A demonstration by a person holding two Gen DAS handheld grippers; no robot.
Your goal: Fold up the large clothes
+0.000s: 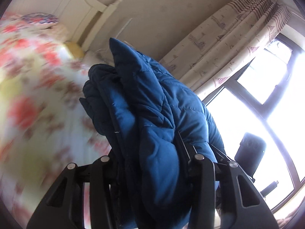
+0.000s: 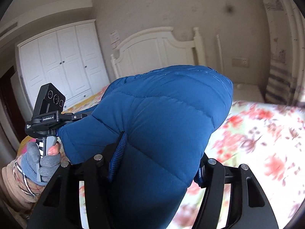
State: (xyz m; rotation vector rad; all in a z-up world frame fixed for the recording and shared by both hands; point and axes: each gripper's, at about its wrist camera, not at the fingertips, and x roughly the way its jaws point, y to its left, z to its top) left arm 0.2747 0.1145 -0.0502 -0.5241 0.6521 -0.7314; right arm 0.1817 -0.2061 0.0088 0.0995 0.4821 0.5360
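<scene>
A padded blue jacket point(image 1: 144, 87) is bunched up and lifted above the bed. In the left wrist view a thick fold of it fills the space between the black fingers, and my left gripper point(image 1: 152, 152) is shut on that fold. In the right wrist view the same jacket point(image 2: 164, 103) bulges over my right gripper point(image 2: 158, 164), whose ribbed blue pads point(image 2: 118, 156) press into the quilted fabric from both sides. The fingertips of both grippers are hidden by the cloth. The left gripper's body point(image 2: 47, 110) shows at the left, held by a gloved hand point(image 2: 38, 160).
Below lies a bed with a floral cover point(image 2: 257, 143), blurred by motion. A white headboard point(image 2: 152, 51) and a white wardrobe point(image 2: 57, 61) stand behind. A patterned curtain point(image 1: 238, 38), a bright window point(image 1: 266, 105) and a dark phone on a stand point(image 1: 249, 152) are at the right.
</scene>
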